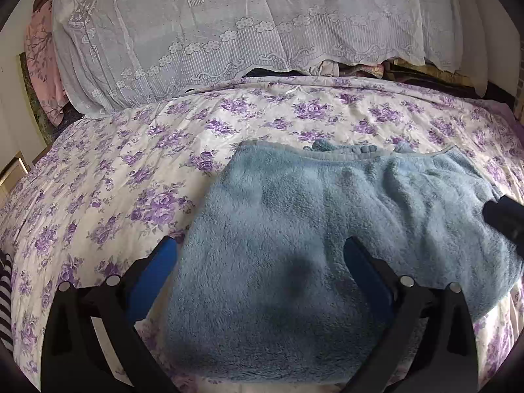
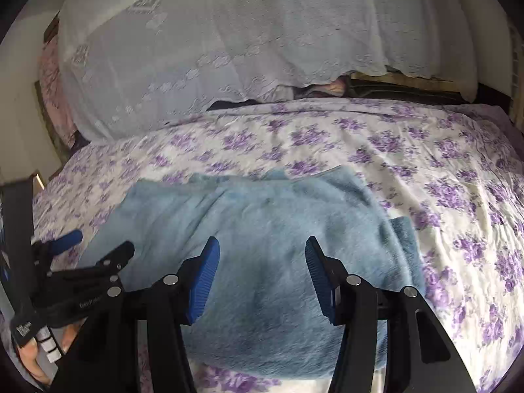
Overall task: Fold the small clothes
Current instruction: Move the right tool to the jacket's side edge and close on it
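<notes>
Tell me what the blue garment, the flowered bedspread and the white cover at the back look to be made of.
Blue garment: apparently plush fleece, matte, with a fuzzy pile all over.
Flowered bedspread: looks like a smooth woven fabric, perhaps cotton or polyester, with a slight sheen, fine creases and a printed purple rose pattern.
White cover: seems to be lace, thin and partly see-through, with openwork flower borders.

We see a plain light-blue fleece garment (image 1: 294, 229) on a white bedspread (image 1: 114, 180) printed with purple roses. Behind it we note a white lace cover (image 1: 229, 26) with flower borders. Both grippers are black with blue pads (image 2: 204, 281).
</notes>
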Available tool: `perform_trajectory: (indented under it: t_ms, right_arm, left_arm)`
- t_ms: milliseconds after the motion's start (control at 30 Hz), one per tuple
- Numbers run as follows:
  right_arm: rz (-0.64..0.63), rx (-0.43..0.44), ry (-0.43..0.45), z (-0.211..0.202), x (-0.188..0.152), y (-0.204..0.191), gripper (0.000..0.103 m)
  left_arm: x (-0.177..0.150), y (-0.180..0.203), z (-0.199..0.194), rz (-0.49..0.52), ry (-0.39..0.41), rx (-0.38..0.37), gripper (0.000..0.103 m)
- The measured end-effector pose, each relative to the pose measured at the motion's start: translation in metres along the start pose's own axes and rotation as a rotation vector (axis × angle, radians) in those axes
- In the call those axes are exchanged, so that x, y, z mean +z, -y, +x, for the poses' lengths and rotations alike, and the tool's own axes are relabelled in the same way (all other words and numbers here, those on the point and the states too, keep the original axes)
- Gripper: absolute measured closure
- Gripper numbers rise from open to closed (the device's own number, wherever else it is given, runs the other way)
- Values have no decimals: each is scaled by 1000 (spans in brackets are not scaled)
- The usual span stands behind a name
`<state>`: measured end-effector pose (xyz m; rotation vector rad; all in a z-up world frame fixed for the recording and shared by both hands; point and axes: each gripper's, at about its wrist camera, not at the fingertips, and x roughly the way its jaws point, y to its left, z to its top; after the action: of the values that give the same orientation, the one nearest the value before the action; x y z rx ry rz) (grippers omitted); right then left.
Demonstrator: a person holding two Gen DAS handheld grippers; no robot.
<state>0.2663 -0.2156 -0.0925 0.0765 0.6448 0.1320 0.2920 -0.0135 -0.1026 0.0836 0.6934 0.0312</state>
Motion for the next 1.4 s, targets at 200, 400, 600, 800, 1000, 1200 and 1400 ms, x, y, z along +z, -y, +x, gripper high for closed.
perform_trajectory:
  t_ms: [200,400,600,800,1000,1200,1400]
  right_arm:
    - [-123,-33,-110,32,-25,-30,34]
    - [-109,67,-126,35,-28,-28,3]
    - [-153,28,-137,35,-30,-37,3]
    - [-109,51,-51,12,-22,-25,3]
    - [6,-29,242,-24,19,27,3]
    - [182,39,27,37,59,45,3]
    - [-140,-216,-171,91,32,-11,3]
  left_arm:
    - [-14,14,29,53,-128,19,4]
    - [-17,10,30,27,-119,-4,4]
    - [-18,6,31,14,-117,-15,4]
    - [-13,0,11,-11,-46,-25,4]
    - [22,-13,10,-52,-12,3,4]
    - [50,-15,63,-144,-156,-75,4]
    - [40,13,79,0,-187,23,5]
